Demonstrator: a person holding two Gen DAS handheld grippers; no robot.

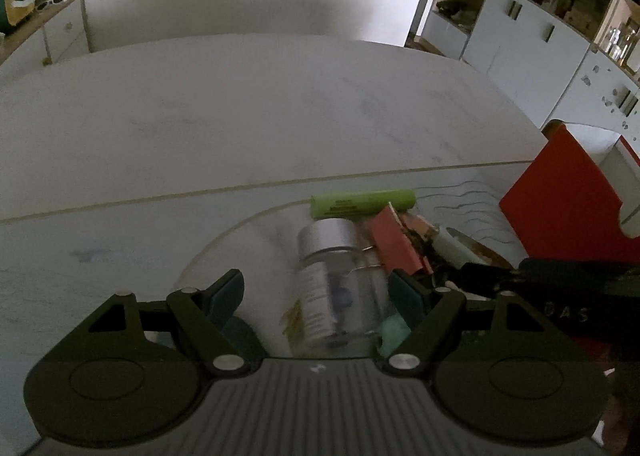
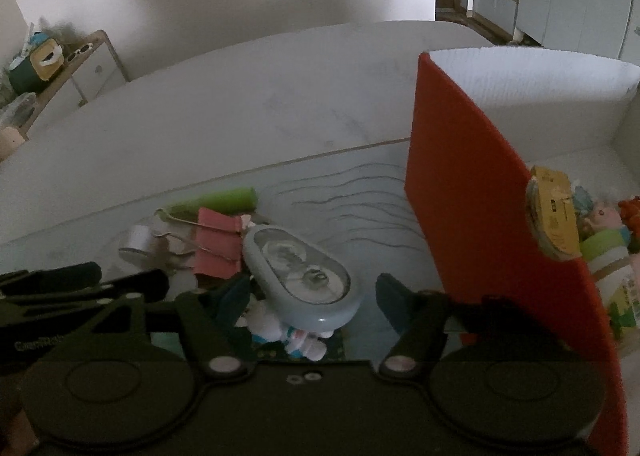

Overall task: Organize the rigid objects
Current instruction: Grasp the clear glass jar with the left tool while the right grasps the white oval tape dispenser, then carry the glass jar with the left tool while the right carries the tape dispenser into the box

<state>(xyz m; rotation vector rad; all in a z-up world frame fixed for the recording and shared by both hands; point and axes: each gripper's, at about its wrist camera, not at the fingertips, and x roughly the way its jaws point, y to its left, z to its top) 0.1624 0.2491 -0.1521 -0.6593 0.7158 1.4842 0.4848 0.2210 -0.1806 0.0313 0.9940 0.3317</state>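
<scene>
Nearest the lens, the left gripper (image 1: pixel 318 290) is held partly open astride the clear jar (image 1: pixel 340 288), pads not yet pressing. The right gripper (image 2: pixel 310 296) is likewise held apart around the pale oval case (image 2: pixel 302 276), nothing gripped. Each should be centred before closing, then carried to the red box (image 2: pixel 480 224) alongside.

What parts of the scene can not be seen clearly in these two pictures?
- Left wrist view: the print on the clear jar label is too blurred to read.
- Left wrist view: the lower end of the jar is hidden behind the left gripper body.
- Right wrist view: the white figurine is mostly covered by the pale blue oval case.
- Right wrist view: the red box wall hides most of its contents.
</scene>
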